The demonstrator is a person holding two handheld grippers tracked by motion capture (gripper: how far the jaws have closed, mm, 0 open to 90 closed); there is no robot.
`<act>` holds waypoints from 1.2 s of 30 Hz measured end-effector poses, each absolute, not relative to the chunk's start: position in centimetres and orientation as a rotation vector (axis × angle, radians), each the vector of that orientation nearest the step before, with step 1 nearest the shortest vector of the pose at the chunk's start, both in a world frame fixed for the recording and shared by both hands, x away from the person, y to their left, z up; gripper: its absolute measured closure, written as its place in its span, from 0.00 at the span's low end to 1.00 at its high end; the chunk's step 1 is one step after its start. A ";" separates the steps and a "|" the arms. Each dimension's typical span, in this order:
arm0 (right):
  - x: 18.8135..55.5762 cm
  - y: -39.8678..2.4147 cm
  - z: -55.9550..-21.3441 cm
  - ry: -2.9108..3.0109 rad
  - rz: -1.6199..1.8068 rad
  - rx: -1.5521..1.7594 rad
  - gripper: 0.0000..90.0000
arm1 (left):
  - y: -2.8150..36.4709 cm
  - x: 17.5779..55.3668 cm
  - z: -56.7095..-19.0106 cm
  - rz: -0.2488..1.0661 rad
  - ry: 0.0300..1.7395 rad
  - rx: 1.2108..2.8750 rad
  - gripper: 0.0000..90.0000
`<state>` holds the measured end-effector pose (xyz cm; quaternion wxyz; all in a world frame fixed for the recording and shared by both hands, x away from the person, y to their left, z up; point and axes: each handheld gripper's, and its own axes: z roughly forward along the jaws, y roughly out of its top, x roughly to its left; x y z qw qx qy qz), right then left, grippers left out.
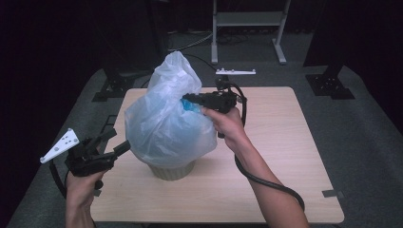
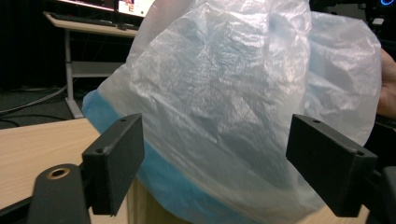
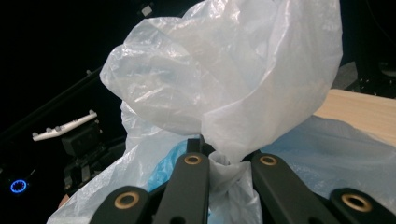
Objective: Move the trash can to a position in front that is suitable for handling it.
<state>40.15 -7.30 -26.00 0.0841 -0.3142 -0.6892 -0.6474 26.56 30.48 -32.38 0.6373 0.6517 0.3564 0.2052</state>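
Currently right gripper (image 1: pixel 186 100) pinches bag (image 1: pixel 166 118) film, left gripper (image 1: pixel 122 140) jaws spread beside it; a hard pull could tear film or tip bin (image 1: pixel 172 171)

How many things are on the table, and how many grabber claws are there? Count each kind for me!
Plastic bags: 1, the plastic bag with a blue band, draped over the container
Containers: 1, the beige container under it
Grippers: 2, the left gripper open beside the bag, the right gripper pinching the bag's film
Tables: 1, the wooden table
Total: 5
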 end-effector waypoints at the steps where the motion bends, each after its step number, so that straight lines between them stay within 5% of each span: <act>1: 40.2 -7.3 -26.0 -2.056 -1.932 -0.938 0.98 | 30.5 26.6 -32.4 0.469 0.814 1.488 0.20; 36: 39.1 -13.6 -18.4 -2.050 -2.157 -1.020 0.98 | 30.5 27.0 -33.1 0.463 0.844 1.491 0.18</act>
